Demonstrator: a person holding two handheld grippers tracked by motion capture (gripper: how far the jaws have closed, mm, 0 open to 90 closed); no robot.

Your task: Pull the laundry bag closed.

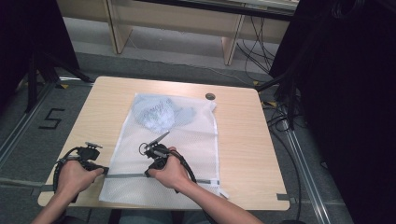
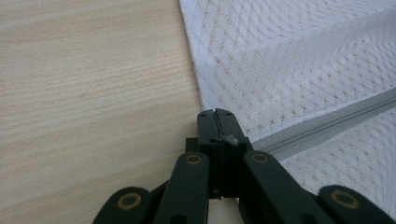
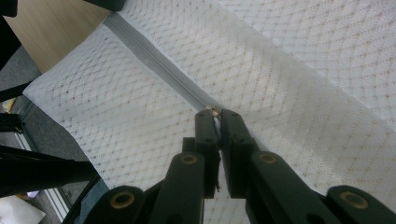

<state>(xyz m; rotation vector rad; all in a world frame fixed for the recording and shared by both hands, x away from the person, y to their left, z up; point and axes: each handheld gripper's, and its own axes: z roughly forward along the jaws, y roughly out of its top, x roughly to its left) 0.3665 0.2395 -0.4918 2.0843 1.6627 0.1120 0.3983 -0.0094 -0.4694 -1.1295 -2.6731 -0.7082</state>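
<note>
A white mesh laundry bag [image 1: 187, 140] lies flat on the wooden table [image 1: 243, 140], with a pale blue garment [image 1: 161, 116] inside its far end. A grey zipper [image 1: 126, 175] runs across the bag near the front edge. My left gripper [image 1: 105, 171] is shut on the bag's left edge where the zipper ends. In the left gripper view its tips [image 2: 215, 113] sit at that edge, beside the zipper [image 2: 327, 122]. My right gripper [image 1: 148, 173] is shut on the small metal zipper pull [image 3: 214, 110], jaws pressed together [image 3: 215, 113] over the zipper [image 3: 154, 60].
A small dark round object [image 1: 210, 96] lies near the table's far edge. Black stands [image 1: 37, 70] rise at the left and cables [image 1: 280, 116] trail on the floor at the right. The bag's front edge reaches close to the table's front edge [image 1: 252, 205].
</note>
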